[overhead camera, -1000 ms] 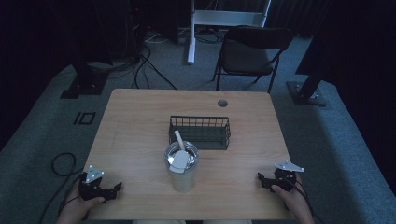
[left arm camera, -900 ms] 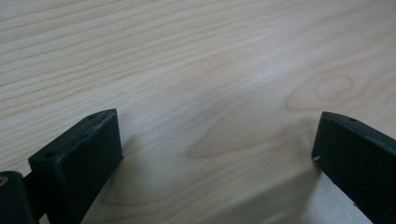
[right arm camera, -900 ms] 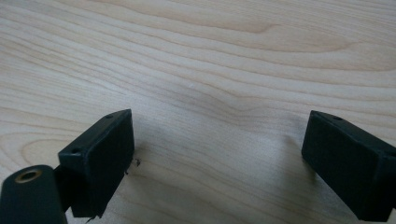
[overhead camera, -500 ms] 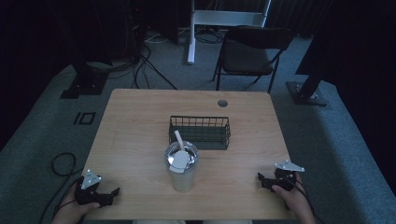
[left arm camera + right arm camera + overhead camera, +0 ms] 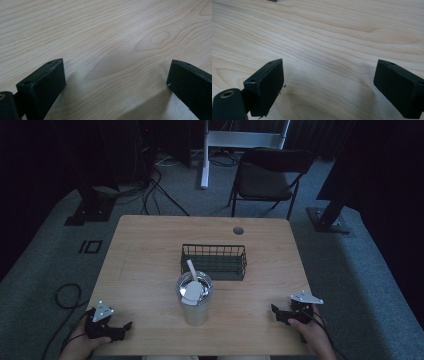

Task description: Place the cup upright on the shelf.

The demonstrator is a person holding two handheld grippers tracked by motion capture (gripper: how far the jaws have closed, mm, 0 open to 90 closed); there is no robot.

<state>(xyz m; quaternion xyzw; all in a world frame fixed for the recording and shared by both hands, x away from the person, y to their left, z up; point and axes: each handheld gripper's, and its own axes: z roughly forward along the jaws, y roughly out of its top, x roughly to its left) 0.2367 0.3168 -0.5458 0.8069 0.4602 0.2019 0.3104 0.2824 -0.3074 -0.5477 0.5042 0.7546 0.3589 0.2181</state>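
Steel tumbler [image 5: 194, 300] stands mid-table between both grippers, nearer the right gripper [image 5: 286, 315]; left gripper [image 5: 114, 329] too has jaws spread, empty

I'm scanning for writing and I find none I can read. The metal cup [image 5: 194, 296], the wire basket [image 5: 214, 261] and the table [image 5: 150, 255] carry no legible label, brand or number.
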